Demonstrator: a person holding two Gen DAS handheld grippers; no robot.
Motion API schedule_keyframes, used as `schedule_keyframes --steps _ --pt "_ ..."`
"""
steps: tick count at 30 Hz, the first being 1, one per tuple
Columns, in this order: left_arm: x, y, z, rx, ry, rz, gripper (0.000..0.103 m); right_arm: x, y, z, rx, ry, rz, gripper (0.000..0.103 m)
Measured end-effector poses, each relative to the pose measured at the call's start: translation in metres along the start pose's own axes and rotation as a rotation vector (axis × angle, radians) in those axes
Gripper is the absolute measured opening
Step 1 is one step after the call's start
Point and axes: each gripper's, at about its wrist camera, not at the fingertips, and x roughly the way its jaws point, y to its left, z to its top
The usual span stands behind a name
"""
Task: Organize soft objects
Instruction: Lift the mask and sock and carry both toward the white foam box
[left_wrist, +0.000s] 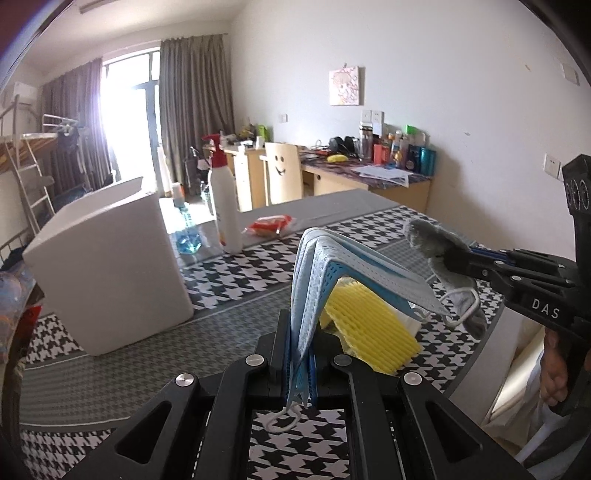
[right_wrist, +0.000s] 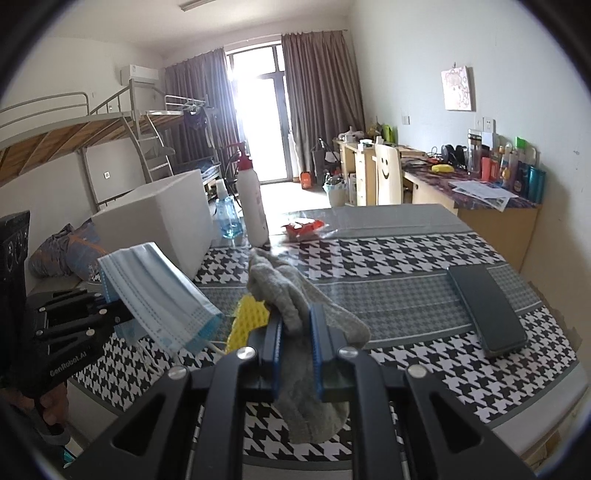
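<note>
My left gripper (left_wrist: 299, 354) is shut on a stack of blue face masks (left_wrist: 332, 266) and holds it above the table; the masks fold over forward. In the right wrist view the left gripper (right_wrist: 110, 314) shows at left with the masks (right_wrist: 159, 295). My right gripper (right_wrist: 295, 339) is shut on a grey sock (right_wrist: 284, 295), which hangs through the jaws. In the left wrist view the right gripper (left_wrist: 458, 262) and sock (left_wrist: 428, 240) are at right. A yellow sponge cloth (left_wrist: 365, 325) lies on the table below the masks; it also shows in the right wrist view (right_wrist: 251, 314).
A white foam box (left_wrist: 107, 266) stands open at the left on the houndstooth tablecloth (left_wrist: 229, 280). A white spray bottle (left_wrist: 223, 199), a blue bottle (left_wrist: 186, 232) and a red packet (left_wrist: 269, 225) stand behind. A black phone (right_wrist: 484, 306) lies at right.
</note>
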Motion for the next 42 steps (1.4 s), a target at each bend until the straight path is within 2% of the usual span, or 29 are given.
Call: schedule_keyframes --steps 14,42 --pt "-0.021 0.031 0.011 -0.047 -0.059 0.072 0.008 0.001 0.016 0.016 -0.014 -0.024 0.009 0.017" --pt "-0.012 0.059 0.053 -0.064 -0.092 0.136 0.008 0.021 0.036 0.054 -0.055 -0.060 0.057 0.017"
